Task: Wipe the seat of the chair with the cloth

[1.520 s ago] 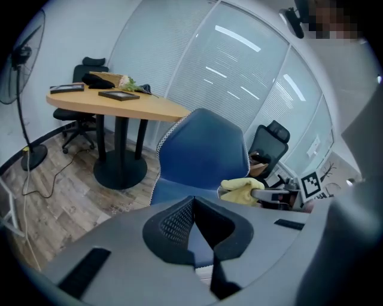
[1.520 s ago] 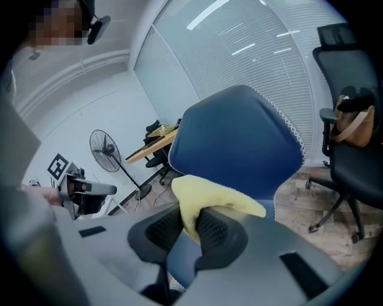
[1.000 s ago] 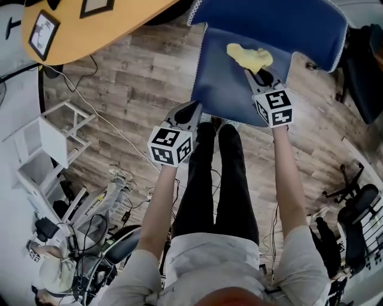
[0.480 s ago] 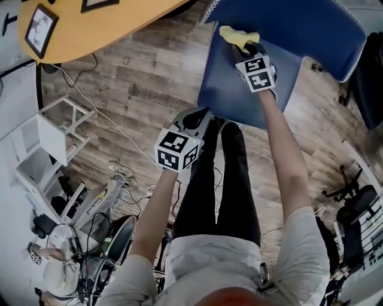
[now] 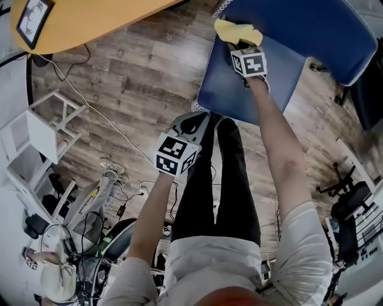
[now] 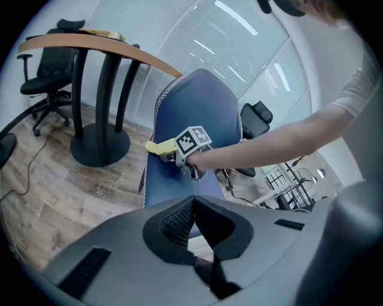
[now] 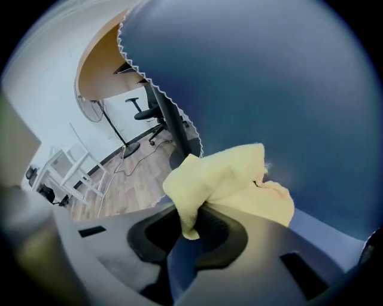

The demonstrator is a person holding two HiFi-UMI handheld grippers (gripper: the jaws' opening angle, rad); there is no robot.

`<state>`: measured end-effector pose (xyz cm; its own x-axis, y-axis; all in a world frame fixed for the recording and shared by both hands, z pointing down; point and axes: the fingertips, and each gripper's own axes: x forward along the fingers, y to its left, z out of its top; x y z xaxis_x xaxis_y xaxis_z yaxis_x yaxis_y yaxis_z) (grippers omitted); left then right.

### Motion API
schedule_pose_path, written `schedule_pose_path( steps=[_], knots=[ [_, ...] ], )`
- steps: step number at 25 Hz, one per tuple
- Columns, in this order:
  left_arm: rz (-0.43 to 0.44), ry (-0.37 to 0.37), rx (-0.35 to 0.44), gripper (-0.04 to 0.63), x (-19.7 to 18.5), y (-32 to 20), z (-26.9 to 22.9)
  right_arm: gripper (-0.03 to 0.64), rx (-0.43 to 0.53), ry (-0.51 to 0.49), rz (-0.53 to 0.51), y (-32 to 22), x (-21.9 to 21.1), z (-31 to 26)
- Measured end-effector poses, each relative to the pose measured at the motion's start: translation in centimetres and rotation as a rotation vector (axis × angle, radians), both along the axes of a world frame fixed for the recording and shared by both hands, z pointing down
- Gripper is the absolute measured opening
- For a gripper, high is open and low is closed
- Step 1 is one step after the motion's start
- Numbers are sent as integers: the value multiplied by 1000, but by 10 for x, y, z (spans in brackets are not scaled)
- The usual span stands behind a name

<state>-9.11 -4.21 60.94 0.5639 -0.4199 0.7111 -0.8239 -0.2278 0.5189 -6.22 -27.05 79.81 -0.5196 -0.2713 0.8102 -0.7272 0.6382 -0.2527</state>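
The blue chair seat lies at the top of the head view, with its backrest beyond. A yellow cloth rests on the seat's far left corner, against the backrest. My right gripper is shut on the cloth and presses it down there. The right gripper view shows the cloth bunched in the jaws, with the backrest filling the frame. My left gripper hangs over the floor just off the seat's near left corner, shut and holding nothing. In its own view I see the seat, the cloth and the left gripper.
A round wooden table stands at the upper left on a black pedestal. A white rack and cables lie at the left. Black office chairs stand at the right. The person's legs are right in front of the seat.
My right gripper has slid the cloth from the middle of the seat to its far left corner by the backrest. The left gripper has barely moved.
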Motion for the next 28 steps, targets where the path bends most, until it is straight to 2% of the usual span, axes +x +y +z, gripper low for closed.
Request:
schedule_pose_path(
  steps=[6,17,28],
  knots=[
    [7,-8,-40,26,-11,23,15,63,0,42,9,6,-1,2],
    [-32,-54,-8,26,-39,1,15,63,-57,3,35,20,-3,0],
    [-8,-58,-4,26,-6,15,15,63,-186,-151,168,50,5,-2]
  ],
)
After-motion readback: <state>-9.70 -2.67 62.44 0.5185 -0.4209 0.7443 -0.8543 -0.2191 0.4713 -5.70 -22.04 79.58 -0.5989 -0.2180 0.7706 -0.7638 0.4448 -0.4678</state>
